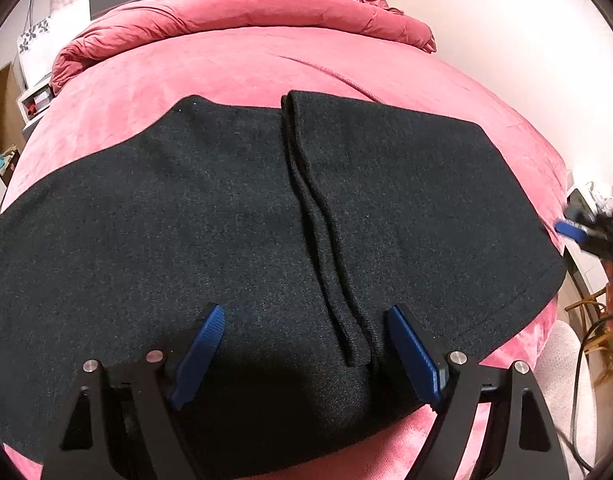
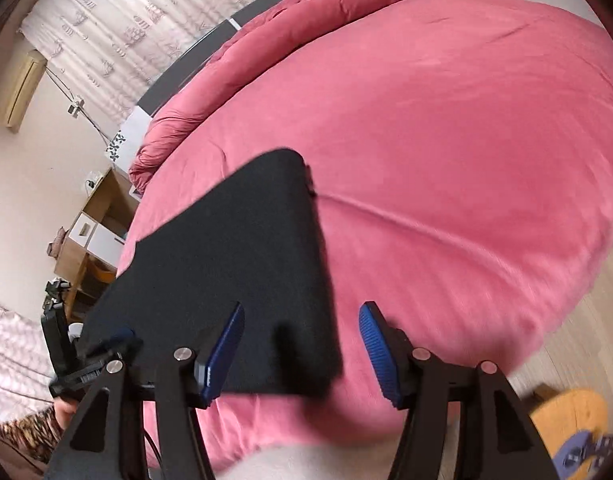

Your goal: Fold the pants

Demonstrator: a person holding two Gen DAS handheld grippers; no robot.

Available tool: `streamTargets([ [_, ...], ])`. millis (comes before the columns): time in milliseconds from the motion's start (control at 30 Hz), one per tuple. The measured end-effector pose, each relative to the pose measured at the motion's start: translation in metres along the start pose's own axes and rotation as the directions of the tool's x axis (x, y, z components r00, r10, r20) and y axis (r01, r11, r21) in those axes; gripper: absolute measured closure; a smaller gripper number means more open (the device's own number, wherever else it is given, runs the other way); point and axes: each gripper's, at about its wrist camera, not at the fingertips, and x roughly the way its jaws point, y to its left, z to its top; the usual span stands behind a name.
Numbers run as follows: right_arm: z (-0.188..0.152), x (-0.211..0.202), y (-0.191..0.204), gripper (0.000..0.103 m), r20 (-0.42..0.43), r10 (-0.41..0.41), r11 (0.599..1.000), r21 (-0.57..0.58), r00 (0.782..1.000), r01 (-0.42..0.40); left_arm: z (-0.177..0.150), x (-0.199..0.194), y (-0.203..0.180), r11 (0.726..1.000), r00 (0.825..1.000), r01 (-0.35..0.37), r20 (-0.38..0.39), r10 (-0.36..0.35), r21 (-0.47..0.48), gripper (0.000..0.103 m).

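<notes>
Both grippers hang with fingers spread apart, gripping nothing. Beneath and ahead of them spreads the wide pink velvety bed cover [image 1: 234,68], and on it lie the dark charcoal woollen pants [image 1: 210,216], folded flat. Left gripper [image 1: 306,356] straddles the pants' near edge; right gripper [image 2: 302,352] hovers over their near corner.

Soft even indoor light, strong fisheye edge warp, right view motion-blurred
</notes>
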Motion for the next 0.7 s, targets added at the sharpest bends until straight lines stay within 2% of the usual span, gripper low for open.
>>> streamTargets([
  [167, 0.024, 0.046, -0.003, 0.042, -0.074, 0.009, 1.000, -0.003, 0.997, -0.010, 0.003, 0.004, 0.001, 1.000, 1.000, 0.001, -0.006, -0.001, -0.002, 0.018],
  [300, 0.024, 0.071, -0.003, 0.042, -0.108, 0.082, 0.997, 0.000, 0.991, -0.082, 0.004, 0.006, 0.003, 1.000, 1.000, 0.004, -0.011, -0.004, -0.010, 0.016],
  [433, 0.020, 0.089, -0.004, 0.042, -0.122, 0.166, 0.986, -0.002, 0.979, -0.168, 0.004, 0.009, 0.004, 1.000, 1.000, -0.009, -0.017, 0.009, -0.015, 0.014],
  [500, 0.021, 0.095, -0.003, 0.042, -0.111, 0.179, 0.984, 0.001, 0.977, -0.180, 0.005, 0.010, 0.004, 1.000, 1.000, -0.015, -0.021, 0.015, -0.022, 0.013],
  [600, 0.024, 0.100, 0.004, 0.043, -0.105, 0.158, 0.987, 0.001, 0.982, -0.159, 0.007, 0.011, 0.006, 0.999, 1.000, -0.016, -0.028, 0.015, -0.031, 0.013],
  [700, 0.024, 0.098, 0.015, 0.063, -0.127, 0.119, 0.991, -0.048, 0.985, -0.126, 0.008, 0.011, 0.008, 0.999, 0.999, -0.010, -0.034, 0.008, -0.047, 0.013],
])
